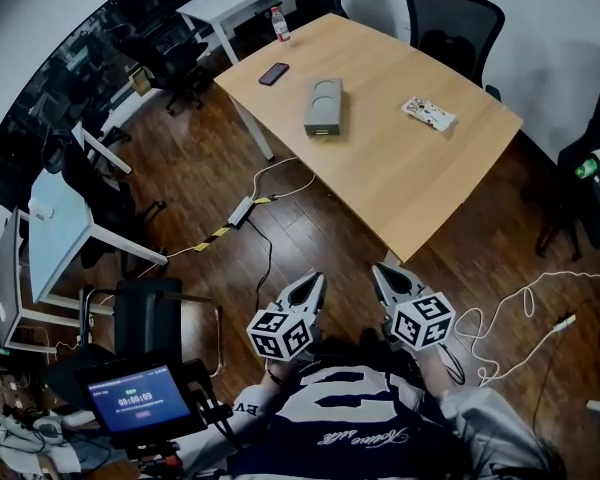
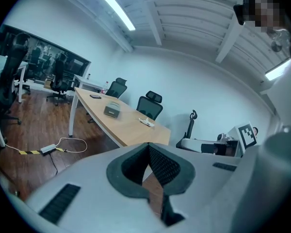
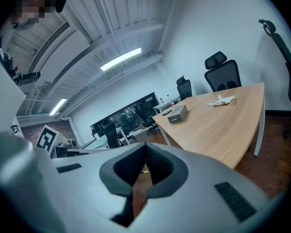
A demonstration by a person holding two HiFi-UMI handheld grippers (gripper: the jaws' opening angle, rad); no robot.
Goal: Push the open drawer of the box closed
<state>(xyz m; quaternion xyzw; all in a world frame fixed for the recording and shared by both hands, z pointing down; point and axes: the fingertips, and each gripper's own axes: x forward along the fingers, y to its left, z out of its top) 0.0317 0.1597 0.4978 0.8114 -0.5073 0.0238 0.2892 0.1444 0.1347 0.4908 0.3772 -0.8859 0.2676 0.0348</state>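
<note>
Right now my left gripper (image 1: pixel 313 286) and right gripper (image 1: pixel 384 280) both have their jaws pressed tip to tip, empty. The box (image 1: pixel 324 106) lies on the tabletop (image 1: pixel 430 178), well ahead of them. I judge the approach not yet begun. Next I must close in and meet the drawer front squarely.

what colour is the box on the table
The box is grey; it shows best in the head view.

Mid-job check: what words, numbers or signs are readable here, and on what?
"EV": white letters on the person's dark sleeve, cut off.
Digits on the small blue-lit screen: too small to read.
White script on the dark jersey: blurred.
Square black-and-white markers on left claw and right claw: patterns, no words.
</note>
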